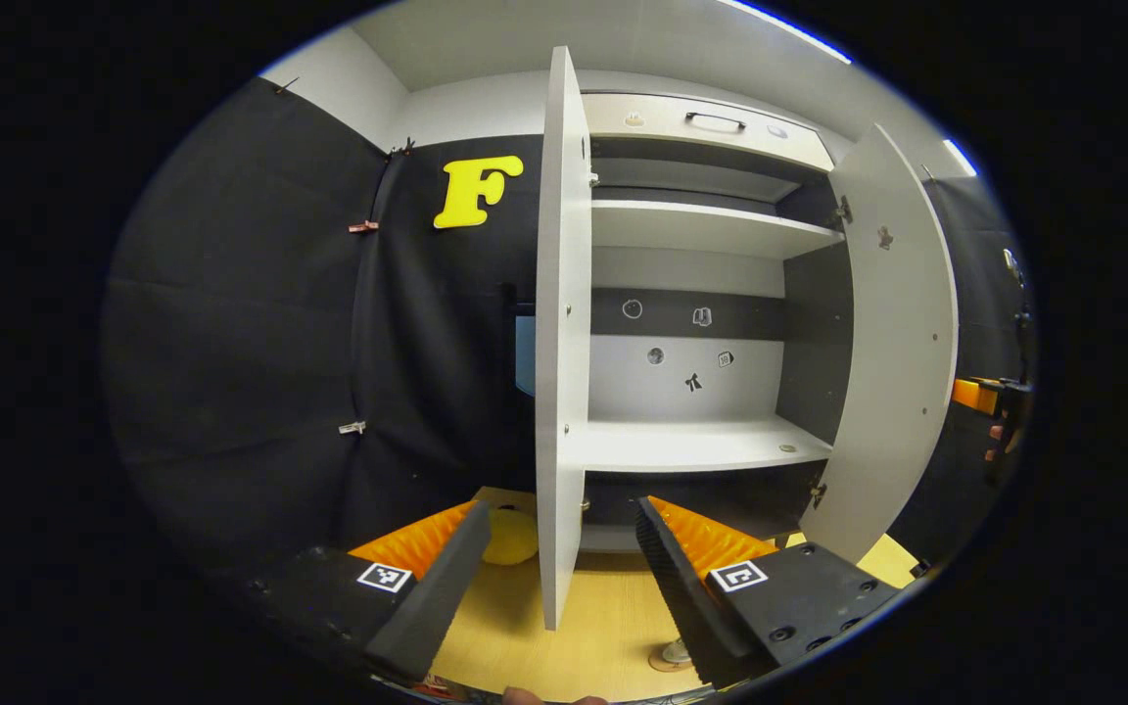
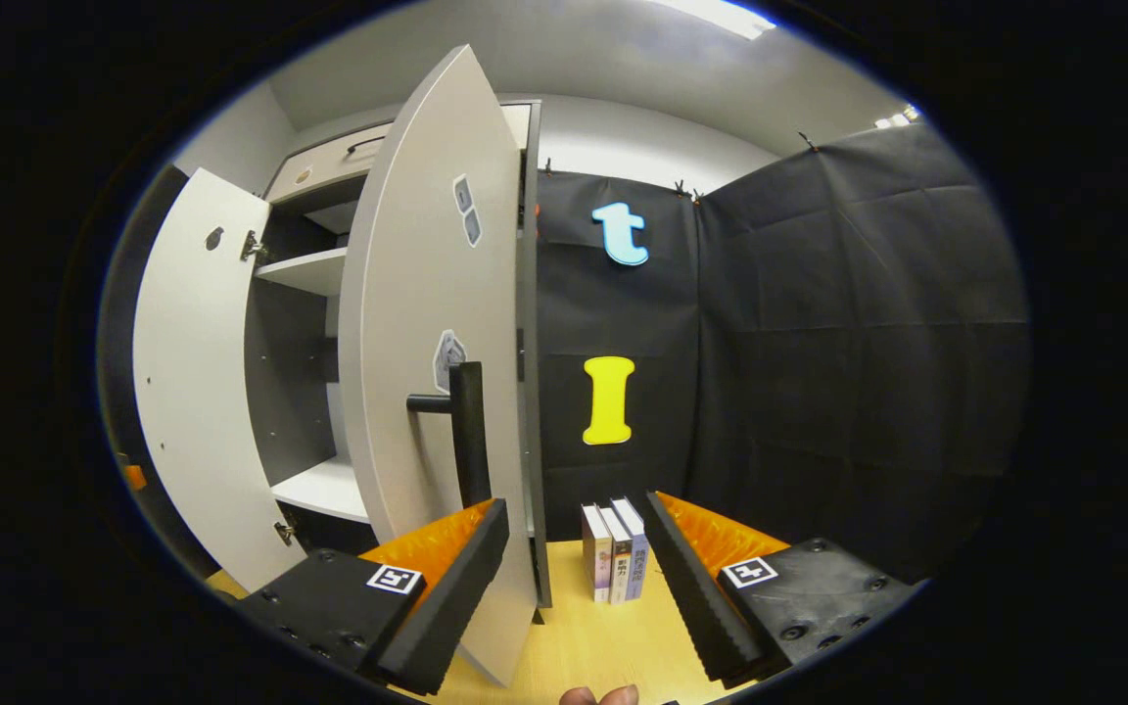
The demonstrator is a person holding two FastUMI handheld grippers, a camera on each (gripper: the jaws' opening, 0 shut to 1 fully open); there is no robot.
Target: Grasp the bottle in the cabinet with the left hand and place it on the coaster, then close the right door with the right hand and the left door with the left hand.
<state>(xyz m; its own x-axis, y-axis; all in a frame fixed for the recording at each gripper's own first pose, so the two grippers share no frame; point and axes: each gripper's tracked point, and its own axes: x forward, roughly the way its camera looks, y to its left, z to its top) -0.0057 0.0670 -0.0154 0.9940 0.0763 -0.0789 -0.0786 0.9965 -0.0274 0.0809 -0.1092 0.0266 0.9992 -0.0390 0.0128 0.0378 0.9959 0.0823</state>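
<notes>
Wooden tabletop (image 1: 603, 627); left door (image 1: 561, 333) edge-on between spread fingers (image 1: 427, 597)

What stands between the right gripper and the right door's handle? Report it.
Nothing visible: the open right gripper faces the right door, its handle unobstructed just ahead. The books stand aside, beyond the door's edge.

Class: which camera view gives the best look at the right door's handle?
The right gripper view: the handle stands close, a dark upright bar on the right door. The left gripper view shows that door from its inner face, handle hidden.
</notes>
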